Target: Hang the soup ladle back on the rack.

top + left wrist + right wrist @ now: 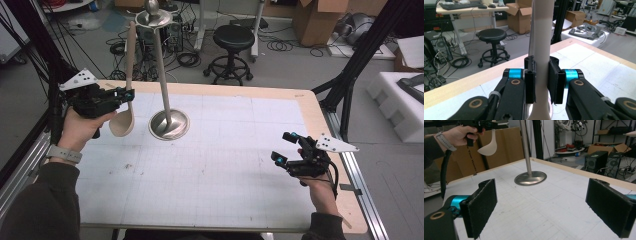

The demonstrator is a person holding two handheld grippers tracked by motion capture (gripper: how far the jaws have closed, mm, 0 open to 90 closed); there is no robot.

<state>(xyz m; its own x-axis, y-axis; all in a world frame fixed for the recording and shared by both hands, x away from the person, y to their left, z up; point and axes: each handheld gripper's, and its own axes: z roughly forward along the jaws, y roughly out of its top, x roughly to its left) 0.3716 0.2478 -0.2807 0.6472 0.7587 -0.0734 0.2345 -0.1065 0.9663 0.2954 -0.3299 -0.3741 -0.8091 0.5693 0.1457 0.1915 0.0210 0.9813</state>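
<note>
We find the left gripper (127,94) clamped on the beige long-handled plastic ladle (124,107); right gripper (285,148) open; we advise lifting the ladle's handle tip level with the tall steel stand's (164,75) top hook.

ladle (126,90): cream, upright, bowl down | off table, beside metal stand (167,95) | top hook possibly unhung

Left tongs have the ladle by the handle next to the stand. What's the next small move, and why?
Probably raise the ladle a little and ease it toward the stand's top disc. The left tongs are shut on its handle, bowl down and clear of the table, and the handle's tip sits just below and left of the disc. The right tongs are open, well away.
</note>
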